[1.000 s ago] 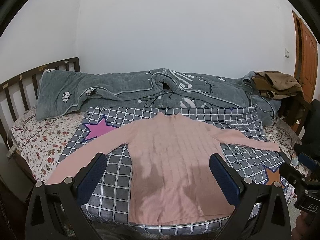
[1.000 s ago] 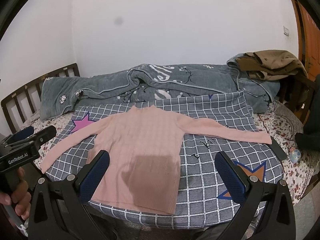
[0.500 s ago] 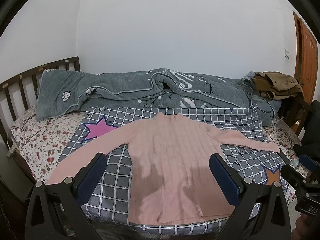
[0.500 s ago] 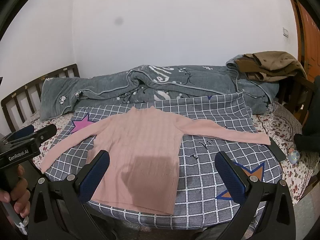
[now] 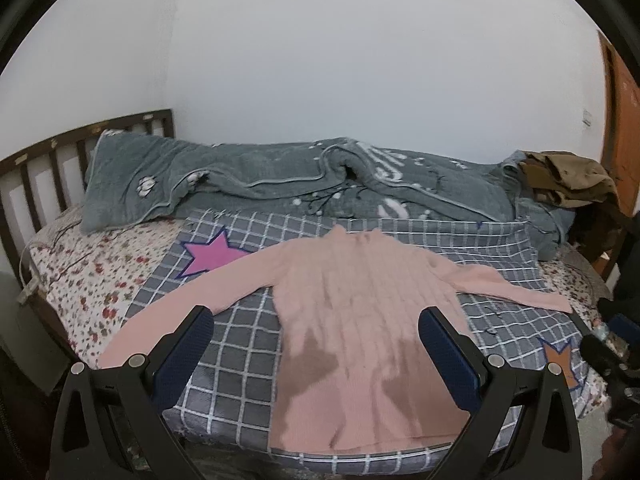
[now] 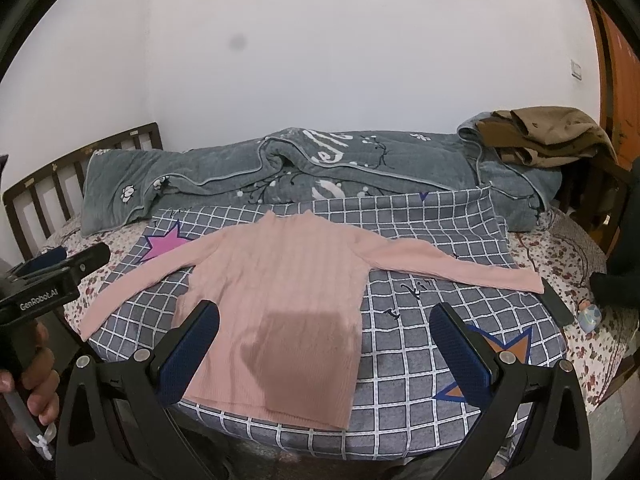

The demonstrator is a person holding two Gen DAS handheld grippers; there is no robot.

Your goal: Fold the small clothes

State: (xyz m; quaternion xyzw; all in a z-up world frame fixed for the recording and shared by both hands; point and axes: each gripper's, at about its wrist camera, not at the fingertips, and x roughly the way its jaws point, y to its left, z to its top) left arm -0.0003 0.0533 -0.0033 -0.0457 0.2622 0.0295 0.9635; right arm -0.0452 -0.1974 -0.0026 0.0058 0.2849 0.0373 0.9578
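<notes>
A pink ribbed sweater lies flat on the grey checked blanket, sleeves spread left and right, hem toward me. It also shows in the right wrist view. My left gripper is open and empty, held above the hem, not touching it. My right gripper is open and empty, above the sweater's lower right part. The left gripper's body shows at the left of the right wrist view.
A rumpled grey quilt lies along the wall. Brown clothes are piled at the right end. A wooden headboard stands at the left. A flowered sheet covers the mattress. A dark remote lies near the right sleeve.
Both grippers have drawn back and lifted slightly, so the bed sits a little lower in both views. The sweater has not moved.
</notes>
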